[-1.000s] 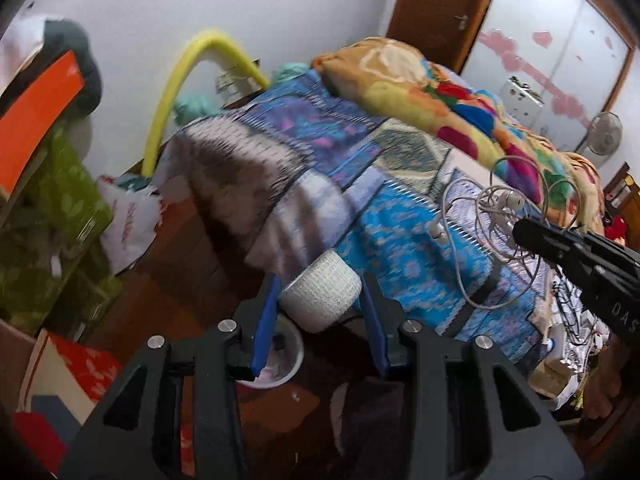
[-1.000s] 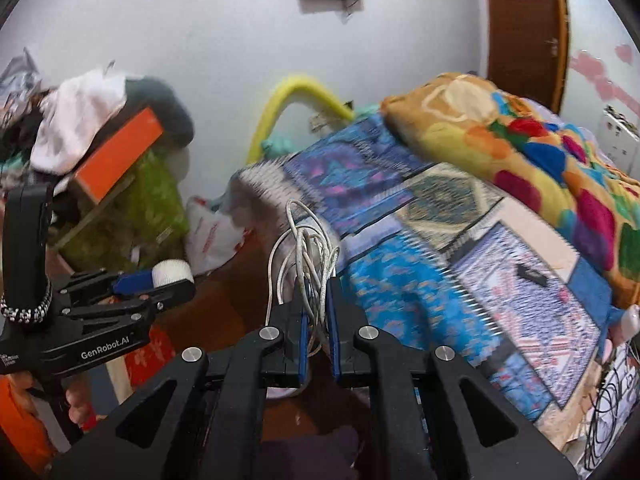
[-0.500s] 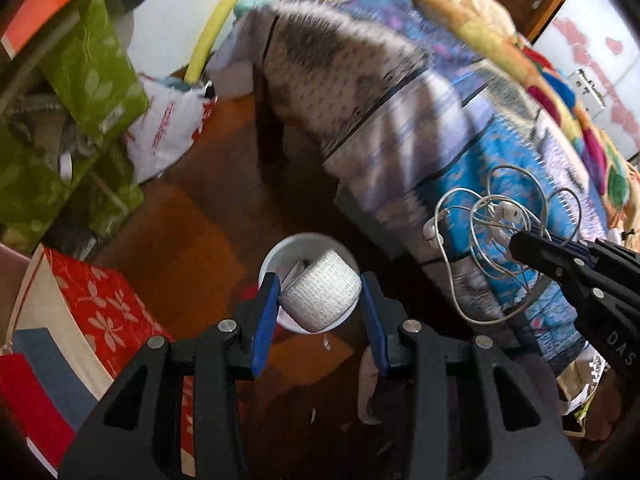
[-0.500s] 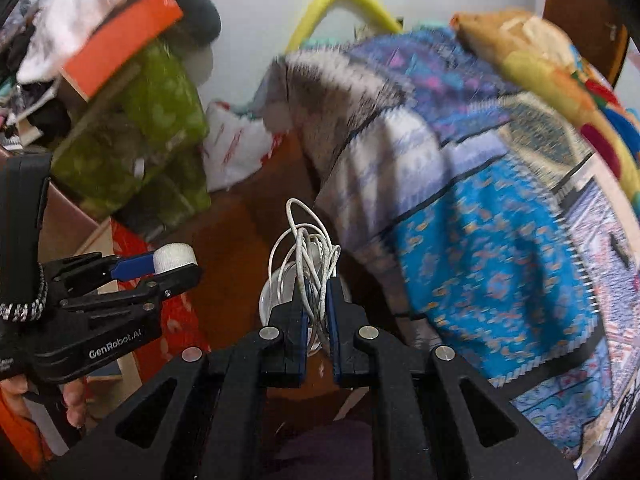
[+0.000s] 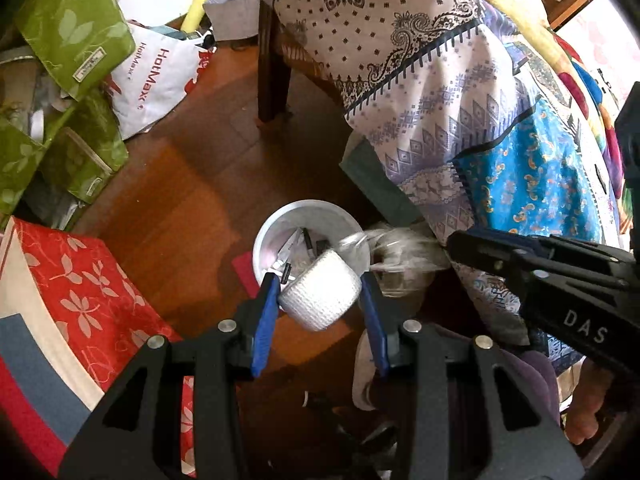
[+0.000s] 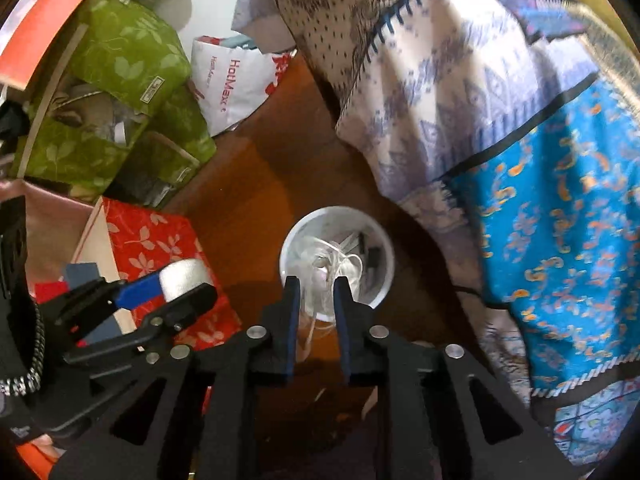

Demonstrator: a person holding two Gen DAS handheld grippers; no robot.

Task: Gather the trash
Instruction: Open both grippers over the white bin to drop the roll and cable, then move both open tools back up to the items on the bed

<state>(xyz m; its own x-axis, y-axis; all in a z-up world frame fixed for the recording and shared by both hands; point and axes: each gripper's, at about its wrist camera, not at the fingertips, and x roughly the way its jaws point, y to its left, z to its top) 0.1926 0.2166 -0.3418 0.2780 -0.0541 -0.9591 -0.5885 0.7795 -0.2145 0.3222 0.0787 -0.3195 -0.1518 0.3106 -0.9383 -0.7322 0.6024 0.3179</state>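
Cable (image 6: pixel 334 262): your white tangle lies mostly inside the bin, straight ahead of the right gripper's tips; a strand or two trails back between the jaws toward you.
Cable in the left view: only a white blur at the bin's right edge, so it probably hasn't settled, though you can't be sure from that smear.
Bin (image 6: pixel 384 280): white, round, on the wood floor, close beside the draped bed cover (image 6: pixel 540 208); it already holds some dark bits and paper.
Right gripper (image 6: pixel 316 284): jaws have just been opening and now stand slightly apart; the pads no longer pinch the cable, though loose strands pass through the gap.
Roll (image 5: pixel 320 294): white gauze-like roll, clamped across its width, its axis tipped from upper left to lower right, its far end overlapping the bin's near rim.
Left gripper (image 5: pixel 318 292): part open and gripping the roll between both blue pads.
Key relation: the bin mouth sits just ahead of and under both pairs of tips; your right gripper is centred on it, your left hangs at the near rim.
Next call: you likely need the left nudged forward over the opening before letting go, or the roll may clip the rim.
Surroundings: red floral box (image 5: pixel 80 280) left of the bin, green bags (image 5: pixel 72 28) beyond.
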